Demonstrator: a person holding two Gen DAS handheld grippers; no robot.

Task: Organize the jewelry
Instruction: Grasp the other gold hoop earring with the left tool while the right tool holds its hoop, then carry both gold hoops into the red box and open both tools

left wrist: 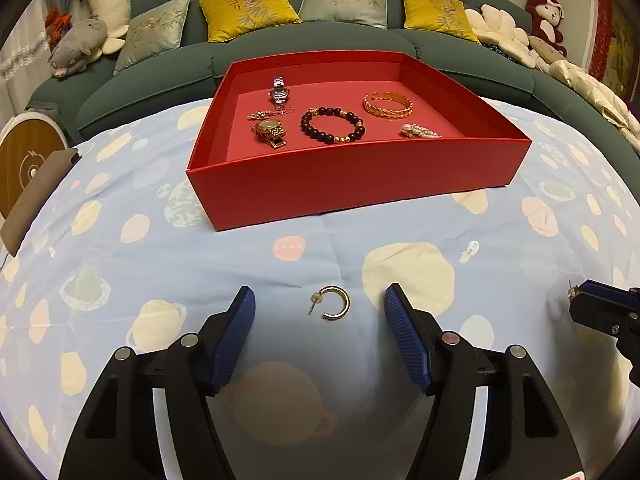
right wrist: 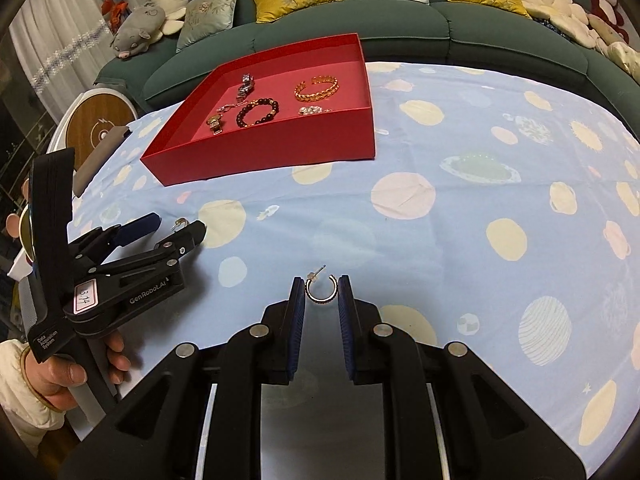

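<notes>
Earrings: near the red tray (left wrist: 352,184), our left hand-held gripper (left wrist: 320,312) gapes around one (left wrist: 335,304); our right (right wrist: 321,294) pinches another (right wrist: 321,290), which could slip if tilted.

Left gripper (left wrist: 320,308) points down at the tablecloth (left wrist: 400,232), jaws apart. Gold hoop earring (left wrist: 334,303) lies flat on the cloth between the blue pads (left wrist: 236,332), touching neither. Right gripper (left wrist: 576,300) pokes in at the right edge, tips closed on a small gold piece, too small to identify. Red tray (left wrist: 352,184) sits further back on the cloth. Inside: silver watch (left wrist: 279,92), gold watch (left wrist: 270,131), dark bead bracelet (left wrist: 333,125), gold cuff bracelet (left wrist: 387,105), pearl piece (left wrist: 418,131). Green sofa (left wrist: 320,40) with cushions behind.
</notes>
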